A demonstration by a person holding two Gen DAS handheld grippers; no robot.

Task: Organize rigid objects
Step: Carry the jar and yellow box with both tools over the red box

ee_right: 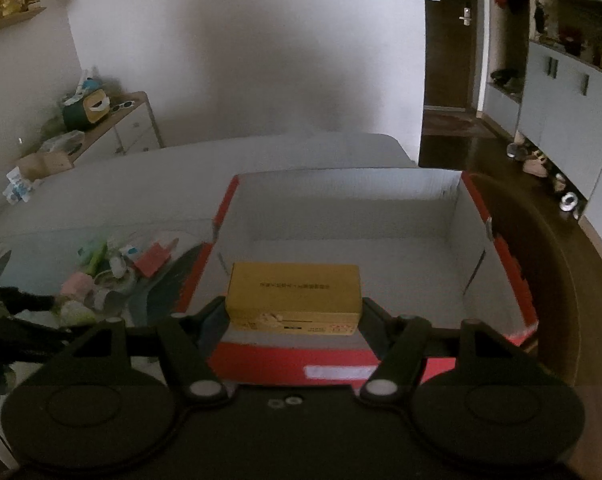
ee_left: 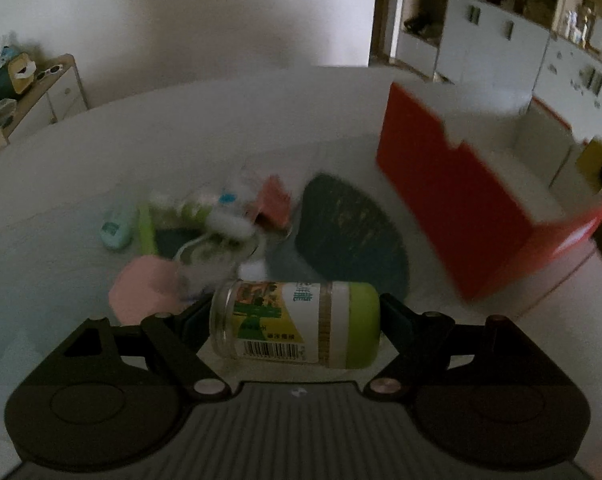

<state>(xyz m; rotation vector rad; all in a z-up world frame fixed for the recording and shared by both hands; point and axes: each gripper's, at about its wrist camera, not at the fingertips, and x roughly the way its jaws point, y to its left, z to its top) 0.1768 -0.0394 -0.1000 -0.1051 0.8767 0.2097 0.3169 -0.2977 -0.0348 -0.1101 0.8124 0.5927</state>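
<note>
My left gripper (ee_left: 295,320) is shut on a glass jar (ee_left: 297,322) with a green lid. The jar lies sideways between the pads, held above the white table. To the right in the left wrist view stands a red box (ee_left: 453,204) with a white inside. My right gripper (ee_right: 293,312) is shut on a yellow carton (ee_right: 294,298), which hangs over the near part of the open red box (ee_right: 497,252). In the left wrist view the yellow carton (ee_left: 597,158) shows at the far right edge.
A pile of small items (ee_left: 205,216) lies on the table, with a pink piece (ee_left: 141,288) and a dark green fan-shaped mat (ee_left: 349,228) beside it. The same pile (ee_right: 113,268) shows left of the box. A wooden cabinet (ee_right: 117,128) stands against the wall.
</note>
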